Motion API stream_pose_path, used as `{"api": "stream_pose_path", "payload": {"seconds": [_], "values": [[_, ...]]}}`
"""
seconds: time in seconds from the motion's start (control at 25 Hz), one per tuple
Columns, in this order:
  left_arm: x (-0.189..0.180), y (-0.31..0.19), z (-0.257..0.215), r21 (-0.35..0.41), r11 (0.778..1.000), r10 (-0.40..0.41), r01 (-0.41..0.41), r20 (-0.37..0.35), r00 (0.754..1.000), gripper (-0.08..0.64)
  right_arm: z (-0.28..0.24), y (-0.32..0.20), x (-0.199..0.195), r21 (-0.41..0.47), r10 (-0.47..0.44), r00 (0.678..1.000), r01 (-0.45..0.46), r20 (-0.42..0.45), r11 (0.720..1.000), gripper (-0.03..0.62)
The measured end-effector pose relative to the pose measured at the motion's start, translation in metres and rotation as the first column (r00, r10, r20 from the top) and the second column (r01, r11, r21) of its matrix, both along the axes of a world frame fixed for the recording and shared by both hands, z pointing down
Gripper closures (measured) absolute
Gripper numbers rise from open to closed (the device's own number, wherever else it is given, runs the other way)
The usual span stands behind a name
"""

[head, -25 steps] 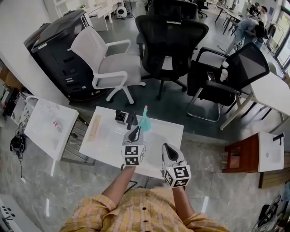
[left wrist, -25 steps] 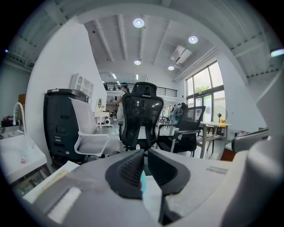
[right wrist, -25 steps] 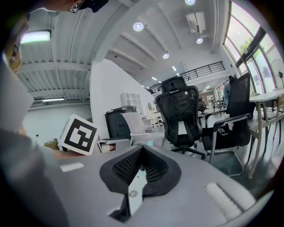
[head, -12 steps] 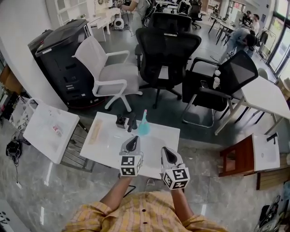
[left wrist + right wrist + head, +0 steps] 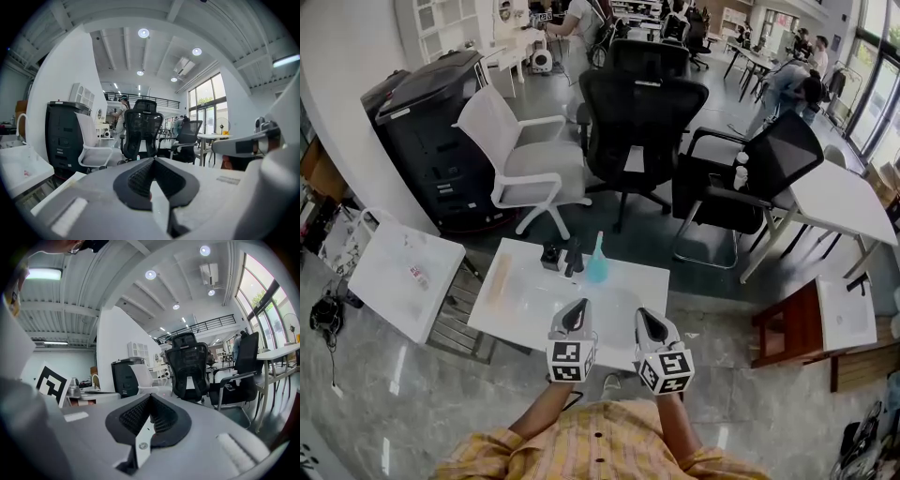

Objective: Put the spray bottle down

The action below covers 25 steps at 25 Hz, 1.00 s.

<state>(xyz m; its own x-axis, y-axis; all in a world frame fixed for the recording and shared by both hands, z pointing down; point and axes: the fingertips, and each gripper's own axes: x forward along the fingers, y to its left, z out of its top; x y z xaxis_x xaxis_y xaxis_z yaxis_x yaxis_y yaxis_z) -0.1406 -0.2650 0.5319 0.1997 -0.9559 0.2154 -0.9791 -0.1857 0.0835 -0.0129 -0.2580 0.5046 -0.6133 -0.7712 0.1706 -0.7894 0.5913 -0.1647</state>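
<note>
The teal spray bottle (image 5: 596, 262) stands upright on the far part of the white table (image 5: 520, 305), free of both grippers. My left gripper (image 5: 578, 307) is over the table's near edge, well short of the bottle, with its jaws shut and nothing between them. My right gripper (image 5: 642, 314) is beside it on the right, also shut and holding nothing. In the left gripper view the closed black pads (image 5: 140, 176) fill the lower middle. The right gripper view shows its pads (image 5: 161, 418) pressed together the same way.
Two small black objects (image 5: 562, 255) sit just left of the bottle. Beyond the table are a white office chair (image 5: 520, 159), black office chairs (image 5: 637, 103) and a black cabinet (image 5: 422, 122). A white side table (image 5: 394, 272) stands at the left.
My left gripper has drawn back from the bottle toward the near edge and its jaws have shut. The bottle stays standing on the table. My right gripper has drawn back a little.
</note>
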Motion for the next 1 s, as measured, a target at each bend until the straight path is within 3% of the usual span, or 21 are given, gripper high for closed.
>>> {"api": "stream_pose_path", "payload": {"seconds": [0.36, 1.0], "values": [[0.002, 0.019, -0.003, 0.026, 1.0, 0.009, -0.008, -0.022, 1.0, 0.561, 0.003, 0.002, 0.002, -0.001, -0.002, 1.0, 0.002, -0.015, 1.0, 0.592], [0.006, 0.008, -0.015, 0.076, 0.997, 0.008, -0.007, -0.016, 1.0, 0.561, -0.005, -0.012, 0.013, 0.027, 0.006, 1.0, -0.006, 0.006, 1.0, 0.592]]}}
